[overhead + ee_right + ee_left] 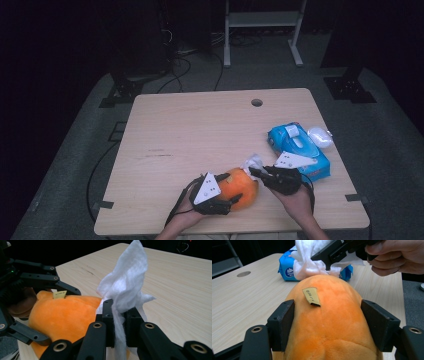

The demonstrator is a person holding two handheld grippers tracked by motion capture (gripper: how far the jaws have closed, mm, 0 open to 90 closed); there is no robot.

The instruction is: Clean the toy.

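Where the label (311, 296) sits on the plush (329, 325), writing too small to read. Plush orange, fuzzy, at the table's (200, 130) near edge, squeezed between left gripper's (226, 196) jaws. Right gripper (117, 322) pinched tight on a crumpled white wipe (127, 287), pressed against plush's top. Blue pack (300, 147) beside.

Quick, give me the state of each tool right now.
Left tool: closed on the orange plush toy, one jaw on each side of it.
Right tool: closed on the white wipe, held against the toy's top.
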